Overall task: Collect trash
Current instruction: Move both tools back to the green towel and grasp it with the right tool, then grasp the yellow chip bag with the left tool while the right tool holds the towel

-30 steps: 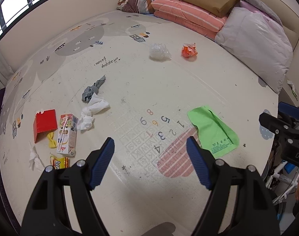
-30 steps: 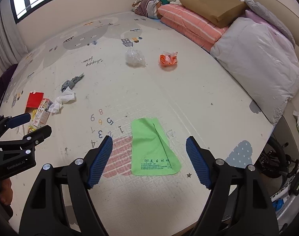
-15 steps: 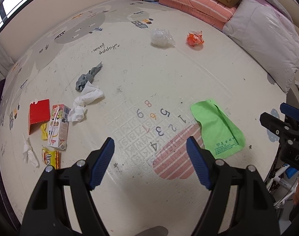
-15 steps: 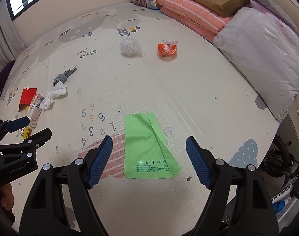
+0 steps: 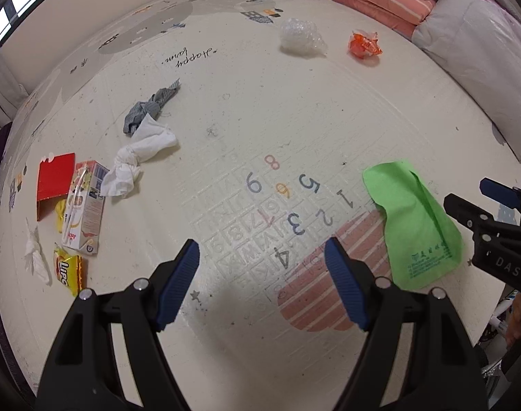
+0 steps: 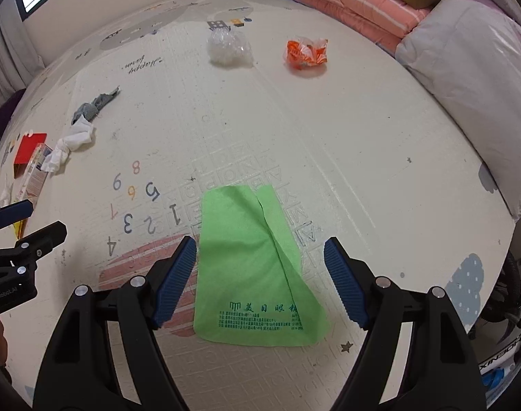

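Both tools hang above a cream play mat (image 5: 329, 109) with nothing between their blue pads. The left tool (image 5: 262, 279) is spread wide over the printed numbers. The right tool (image 6: 259, 279) is released just as wide, and its fingers frame the near end of a flat green bag (image 6: 257, 267).

That framing suggests the green bag is wanted first, probably as the sack for everything else. It lies thin and flush on the mat, with one long edge folded over; that raised fold is likely the easiest place to pinch.

The trash is scattered well apart. At the left sit a red carton (image 5: 54, 179), a drink box (image 5: 84, 205) lying on its side, a yellow packet (image 5: 68, 270), a white tissue wad (image 5: 137, 157) and a grey rag (image 5: 147, 111) touching it. Far across the mat are a clear crumpled plastic (image 5: 301, 36) and an orange wrapper (image 5: 364, 44), close to the stacked bedding (image 6: 466, 68).

The yellow packet reads "LIPS". The mat carries "happy town", seen upside down, and the digits 1 to 9. The green bag bears dark Chinese characters, too small to read. The left tool's body, seen from the right wrist, is marked "GenRobot.AI".
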The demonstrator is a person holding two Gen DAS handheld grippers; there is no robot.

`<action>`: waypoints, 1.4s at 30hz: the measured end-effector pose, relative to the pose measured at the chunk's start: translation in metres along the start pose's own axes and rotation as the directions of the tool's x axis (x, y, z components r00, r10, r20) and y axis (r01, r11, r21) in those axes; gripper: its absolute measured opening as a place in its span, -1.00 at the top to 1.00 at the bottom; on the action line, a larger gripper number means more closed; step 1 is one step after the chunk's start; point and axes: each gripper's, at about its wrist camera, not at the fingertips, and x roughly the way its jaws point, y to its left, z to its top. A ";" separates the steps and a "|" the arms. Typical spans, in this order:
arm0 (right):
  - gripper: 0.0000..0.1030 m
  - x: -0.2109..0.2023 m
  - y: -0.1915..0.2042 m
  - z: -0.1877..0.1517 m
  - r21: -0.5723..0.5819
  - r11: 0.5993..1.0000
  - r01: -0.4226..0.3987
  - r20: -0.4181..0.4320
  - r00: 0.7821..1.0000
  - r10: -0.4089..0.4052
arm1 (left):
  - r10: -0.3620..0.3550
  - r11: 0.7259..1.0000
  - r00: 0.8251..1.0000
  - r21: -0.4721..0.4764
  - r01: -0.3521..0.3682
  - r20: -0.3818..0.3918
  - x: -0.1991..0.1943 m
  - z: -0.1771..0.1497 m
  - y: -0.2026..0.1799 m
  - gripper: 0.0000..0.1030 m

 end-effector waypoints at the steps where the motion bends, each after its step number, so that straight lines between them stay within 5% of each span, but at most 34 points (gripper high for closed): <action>1: -0.44 0.007 0.000 -0.001 -0.004 1.000 0.003 -0.004 1.000 -0.003 | 0.002 1.000 1.000 -0.002 -0.002 -0.004 0.006 -0.001 0.001 -0.47; 7: -0.31 0.048 -0.004 -0.007 -0.021 1.000 0.019 -0.043 0.999 -0.020 | 0.014 1.000 1.000 -0.018 -0.014 -0.019 0.032 -0.005 0.003 -0.47; 8: -0.14 0.054 -0.003 -0.009 -0.030 0.999 0.022 -0.057 0.998 -0.023 | 0.014 1.000 1.000 -0.021 -0.014 -0.021 0.035 -0.005 0.003 -0.47; 10: 0.86 0.067 -0.001 -0.012 -0.045 0.999 -0.010 -0.113 0.994 0.005 | 0.016 0.999 1.000 -0.029 -0.016 -0.025 0.037 -0.005 0.004 -0.47; 11: 1.00 0.070 -0.001 -0.013 -0.043 0.998 -0.034 -0.129 0.991 0.028 | 0.017 0.999 1.000 -0.034 -0.018 -0.027 0.037 -0.005 0.004 -0.47; 22: 1.00 0.014 0.044 0.026 -0.195 0.972 -0.132 -0.050 0.991 0.124 | 0.070 0.984 0.998 -0.162 -0.070 -0.007 0.001 -0.008 0.038 -0.47; 42: 1.00 -0.063 0.135 0.058 -0.374 0.884 -0.280 -0.009 0.954 0.299 | 0.257 0.882 0.966 -0.401 -0.249 -0.034 -0.060 -0.074 0.151 -0.47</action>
